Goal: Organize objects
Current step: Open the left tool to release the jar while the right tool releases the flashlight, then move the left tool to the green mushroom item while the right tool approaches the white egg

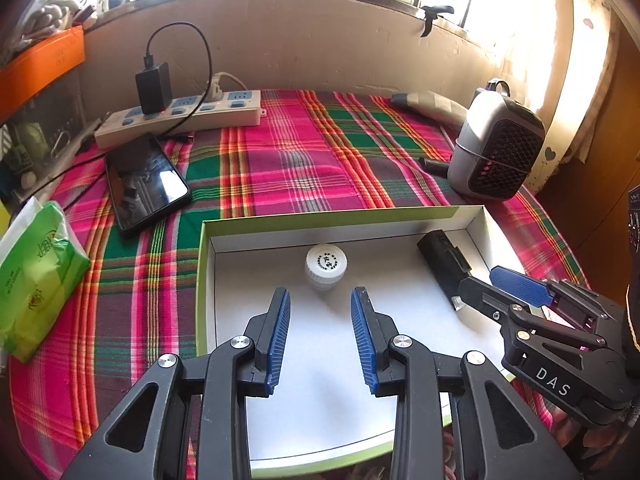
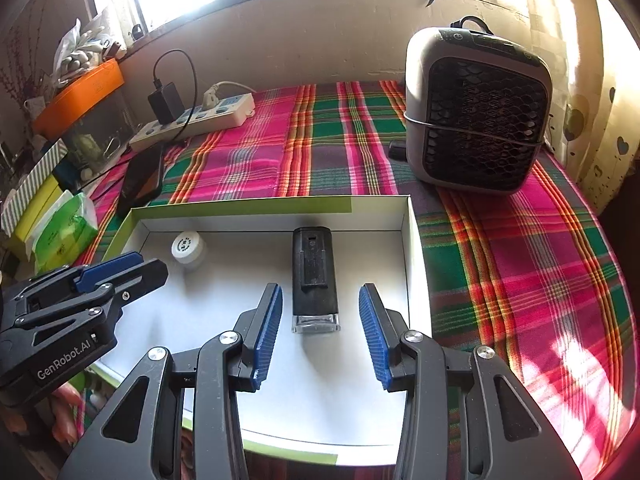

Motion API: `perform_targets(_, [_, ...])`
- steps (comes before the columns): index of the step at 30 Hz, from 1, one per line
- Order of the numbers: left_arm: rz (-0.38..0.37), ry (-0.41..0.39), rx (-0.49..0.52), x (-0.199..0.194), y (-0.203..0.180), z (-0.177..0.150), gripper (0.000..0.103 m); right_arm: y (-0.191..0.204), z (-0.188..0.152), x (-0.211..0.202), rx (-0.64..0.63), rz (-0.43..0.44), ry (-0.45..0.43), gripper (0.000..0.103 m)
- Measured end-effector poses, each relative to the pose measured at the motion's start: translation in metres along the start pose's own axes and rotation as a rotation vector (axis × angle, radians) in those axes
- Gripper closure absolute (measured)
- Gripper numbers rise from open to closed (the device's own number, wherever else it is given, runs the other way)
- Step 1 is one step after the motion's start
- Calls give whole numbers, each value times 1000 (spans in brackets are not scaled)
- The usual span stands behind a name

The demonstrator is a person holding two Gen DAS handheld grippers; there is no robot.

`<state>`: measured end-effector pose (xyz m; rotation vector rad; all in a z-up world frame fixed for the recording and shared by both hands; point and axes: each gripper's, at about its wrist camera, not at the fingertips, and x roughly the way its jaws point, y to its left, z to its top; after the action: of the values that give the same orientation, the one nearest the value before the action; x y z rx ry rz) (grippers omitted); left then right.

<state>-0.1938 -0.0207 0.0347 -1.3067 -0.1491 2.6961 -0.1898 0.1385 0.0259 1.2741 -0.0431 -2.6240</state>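
A shallow white box with a green rim (image 1: 340, 216) (image 2: 240, 204) lies on the plaid cloth. Inside it stand a small white capped bottle (image 1: 326, 266) (image 2: 187, 249) and a black oblong device with a clear end (image 1: 444, 264) (image 2: 314, 276). My left gripper (image 1: 320, 296) is open and empty, just short of the bottle; it also shows in the right wrist view (image 2: 120, 268). My right gripper (image 2: 320, 292) is open and empty, its fingers either side of the black device's clear end; it also shows in the left wrist view (image 1: 496, 284).
A grey fan heater (image 1: 496, 148) (image 2: 476, 108) stands at the back right. A power strip with a black charger (image 1: 180, 116) (image 2: 192, 120), a black phone (image 1: 146, 184) and a green tissue pack (image 1: 38, 280) (image 2: 66, 232) lie to the left. A wall and window run behind.
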Motion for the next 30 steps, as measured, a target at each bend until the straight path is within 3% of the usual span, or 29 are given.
perform_targets(15, [28, -68, -5, -48, 1, -36, 73, 16, -31, -48, -61, -19, -91, 61])
perform_targets(30, [44, -110, -43, -84, 23, -80, 73, 10, -72, -71, -44, -10, -95, 61])
